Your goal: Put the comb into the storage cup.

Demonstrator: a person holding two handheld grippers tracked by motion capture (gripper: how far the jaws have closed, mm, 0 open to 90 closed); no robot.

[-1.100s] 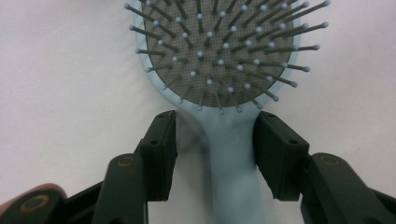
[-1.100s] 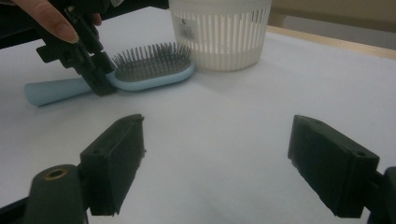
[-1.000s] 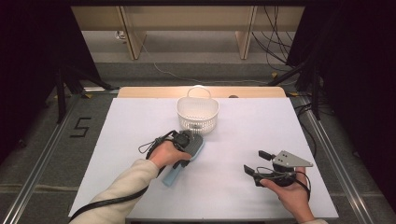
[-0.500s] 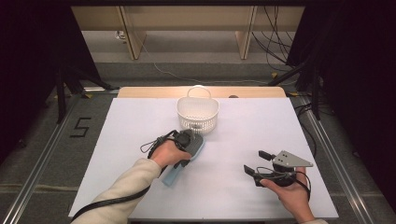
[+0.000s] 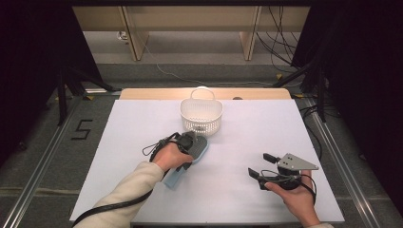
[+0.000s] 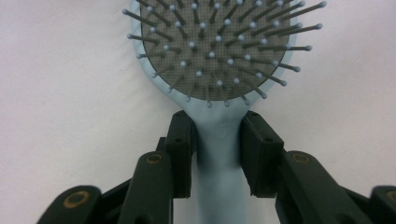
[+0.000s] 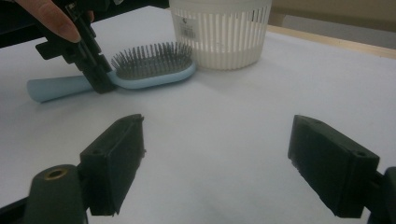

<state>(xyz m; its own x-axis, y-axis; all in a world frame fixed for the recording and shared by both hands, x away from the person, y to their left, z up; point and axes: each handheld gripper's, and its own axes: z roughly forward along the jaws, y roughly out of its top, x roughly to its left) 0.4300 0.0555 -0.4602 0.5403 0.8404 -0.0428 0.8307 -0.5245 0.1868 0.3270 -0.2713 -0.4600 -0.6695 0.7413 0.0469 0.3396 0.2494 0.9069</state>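
In the high view the person's left forearm, in a pale sleeve, reaches in from the bottom edge to the middle of the bench [image 5: 119,142], a white sheet over a wooden top with dark floor and cables around it; the left gripper [image 5: 190,142] sits over a light blue hairbrush [image 5: 177,176] lying just in front of a white slotted basket [image 5: 202,116]. The right gripper [image 5: 261,166] is held low near the bench's right front, well apart from the brush. In the left gripper view the fingers [image 6: 180,154] have just been closing and now press on both sides of the hairbrush [image 6: 219,46] at its neck, bristles up, handle running down between them. In the right gripper view the fingers [image 7: 114,163] stand wide apart with bare bench between them; beyond lie the hairbrush [image 7: 149,70], flat with the left gripper [image 7: 95,77] clamped on its neck, and the basket [image 7: 219,32] just beside its head.
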